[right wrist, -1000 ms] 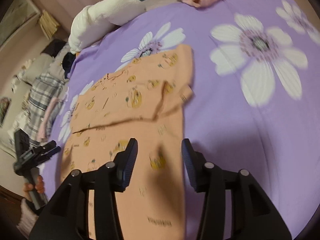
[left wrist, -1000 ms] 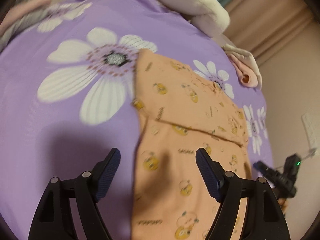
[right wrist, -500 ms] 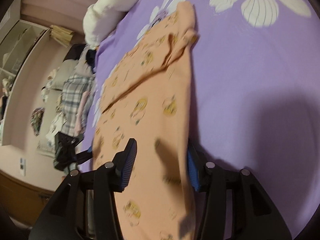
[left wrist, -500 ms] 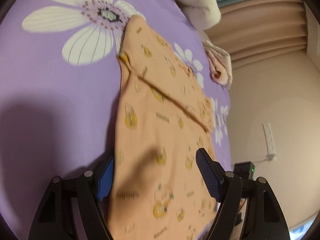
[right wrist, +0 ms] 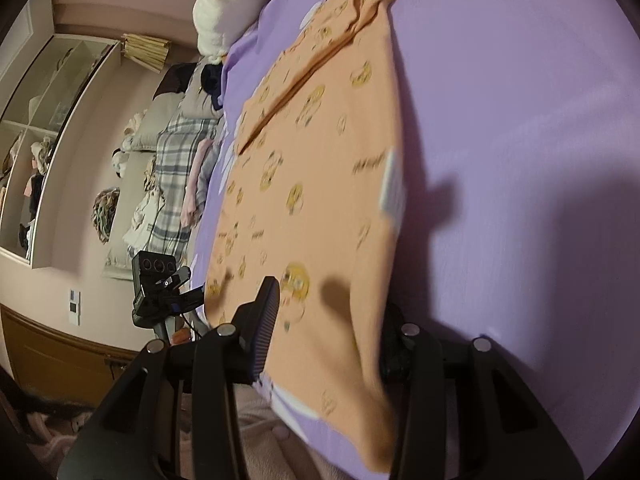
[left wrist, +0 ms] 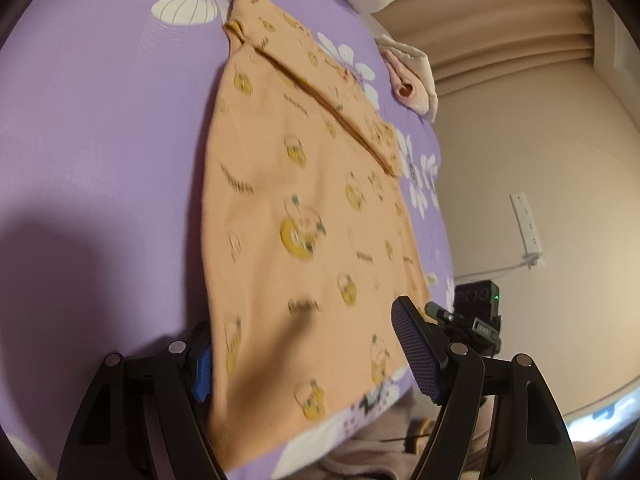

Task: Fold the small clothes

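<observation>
Left tool [left wrist: 304,360]: jaws wide apart, straddling the near-left hem corner of the orange shirt [left wrist: 304,208], nothing clamped. Shirt lies flat on the purple bedspread [left wrist: 100,120], its near hem by the bed's near edge, its far part already folded over. Thin soft knit, light, likely limp; best pinched at the two hem corners. Orange with yellow cartoon prints. Right tool [right wrist: 328,340]: likewise open over the near-right corner, gripping nothing.

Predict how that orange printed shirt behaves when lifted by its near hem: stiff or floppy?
Likely floppy: the thin orange printed cotton shirt lies flat with a soft folded sleeve. Probably light, so it should sag between both open tools. It may drag on the purple floral bedsheet.
</observation>
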Tool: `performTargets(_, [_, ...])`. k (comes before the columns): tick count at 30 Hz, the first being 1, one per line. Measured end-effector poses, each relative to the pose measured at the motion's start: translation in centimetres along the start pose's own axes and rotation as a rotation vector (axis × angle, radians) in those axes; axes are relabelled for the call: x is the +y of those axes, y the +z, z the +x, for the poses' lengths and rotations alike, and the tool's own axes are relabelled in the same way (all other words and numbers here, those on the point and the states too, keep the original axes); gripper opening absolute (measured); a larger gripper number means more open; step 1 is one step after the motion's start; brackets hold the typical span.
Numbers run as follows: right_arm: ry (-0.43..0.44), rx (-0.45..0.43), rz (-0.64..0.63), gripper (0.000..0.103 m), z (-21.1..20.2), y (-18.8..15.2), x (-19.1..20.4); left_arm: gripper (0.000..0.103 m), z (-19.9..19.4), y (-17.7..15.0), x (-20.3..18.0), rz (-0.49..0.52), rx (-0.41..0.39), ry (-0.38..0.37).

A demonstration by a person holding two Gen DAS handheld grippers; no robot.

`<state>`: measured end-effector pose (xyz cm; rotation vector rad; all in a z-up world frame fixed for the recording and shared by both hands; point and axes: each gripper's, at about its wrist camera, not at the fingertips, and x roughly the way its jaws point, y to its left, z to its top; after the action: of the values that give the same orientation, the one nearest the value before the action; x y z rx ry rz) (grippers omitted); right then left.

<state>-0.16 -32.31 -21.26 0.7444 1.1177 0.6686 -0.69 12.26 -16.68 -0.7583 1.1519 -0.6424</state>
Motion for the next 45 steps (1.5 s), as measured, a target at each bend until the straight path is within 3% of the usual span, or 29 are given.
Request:
performTargets(2, [-0.001, 0.003, -0.004, 0.04, 0.1, -0.4, 0.3, 0.077, 0.0, -0.7, 0.0, -0.002, -0.011, -0.003])
performTargets(4, [-0.003, 0.013, -0.017, 0.04, 0.6, -0.7, 0.8, 0.07, 0.0, -0.9, 0.1, -0.008, -0.015, 0.002])
performTargets(7, [-0.01, 0.016, -0.022, 0.035, 1.0, -0.3, 0.7, 0.049, 0.4, -0.4, 0.7, -0.034, -0.012, 0.012])
performTargets(9, [-0.023, 0.018, -0.015, 0.026, 1.3, 0.2, 0.5, 0.028, 0.6, -0.2, 1.4, -0.063, -0.005, 0.018])
performTargets(13, [-0.054, 0.018, -0.038, 0.013, 1.8, 0.4, 0.7, 0.023, 0.4, -0.6, 1.9, -0.095, 0.004, 0.022])
performTargets(18, [-0.051, 0.008, -0.052, 0.009, 1.6, -0.1, 0.5, 0.008, 0.0, -1.2, 2.8, -0.14, 0.008, 0.004])
performTargets(23, [-0.03, -0.034, -0.076, 0.006, 1.4, 0.2, 1.6, 0.004, 0.0, -0.3, 0.8, -0.08, -0.013, -0.019])
performTargets(33, [0.06, -0.183, -0.198, 0.005, -1.2, 1.1, 5.8, 0.0, -2.2, 1.6, -3.2, 0.05, -0.136, -0.109])
performTargets(45, [0.11, -0.284, -0.28, 0.004, -2.6, 0.9, 7.8, 0.0, -4.0, 1.3, -5.2, 0.17, -0.231, -0.089])
